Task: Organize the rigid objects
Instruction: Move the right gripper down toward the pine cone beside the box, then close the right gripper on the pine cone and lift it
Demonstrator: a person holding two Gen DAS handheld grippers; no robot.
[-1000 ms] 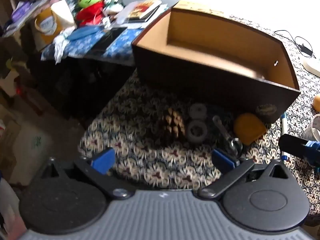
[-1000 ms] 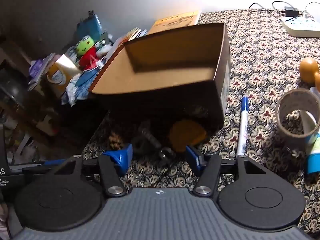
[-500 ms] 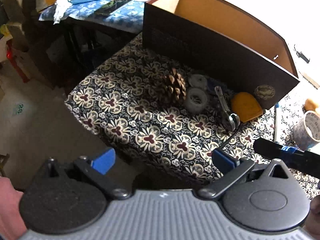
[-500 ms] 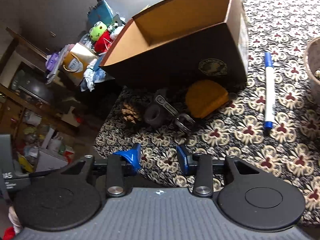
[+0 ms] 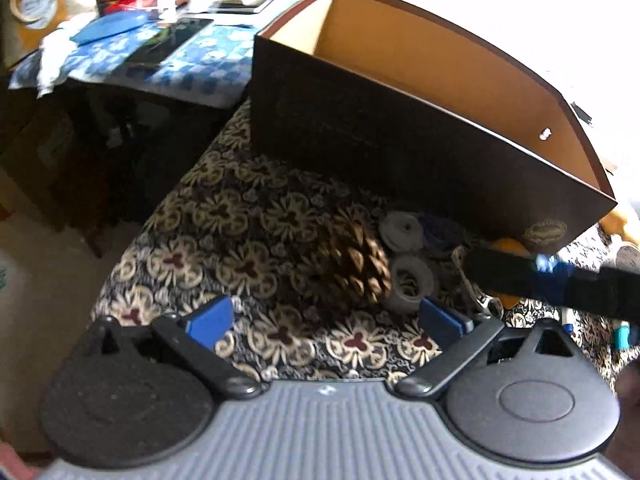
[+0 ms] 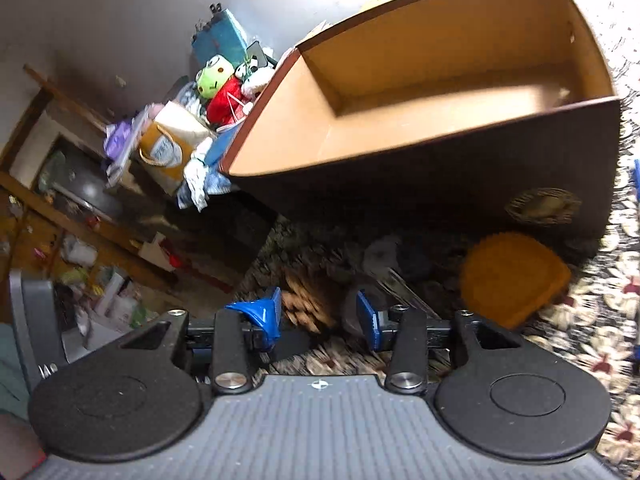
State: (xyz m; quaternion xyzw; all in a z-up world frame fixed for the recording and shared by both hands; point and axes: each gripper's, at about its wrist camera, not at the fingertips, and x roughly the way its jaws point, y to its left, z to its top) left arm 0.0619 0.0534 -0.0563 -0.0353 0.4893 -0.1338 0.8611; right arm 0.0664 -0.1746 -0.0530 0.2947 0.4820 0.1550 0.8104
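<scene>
Open box [image 6: 440,92] stands empty on the patterned cloth; pine cone [image 5: 352,264], tape rolls [image 5: 412,280] and orange piece [image 6: 512,276] lie before it (none yet stowed). Left gripper [image 5: 324,320] and right gripper [image 6: 318,316] hover spread, holding nothing.

1. no text, number or brand could be read anywhere in either view.
2. a gold oval emblem [image 6: 543,205] stood on the dark outer wall of the box [image 6: 460,184], at about 4 o'clock on that wall; its lettering was too small and blurred to make out.
3. the same emblem [image 5: 546,232] showed in the left wrist view at about 4 o'clock, equally unreadable.
4. a blue printed mark on the yellow paper bag [image 6: 166,152], at about 9 o'clock in the right wrist view, was a blur.
</scene>
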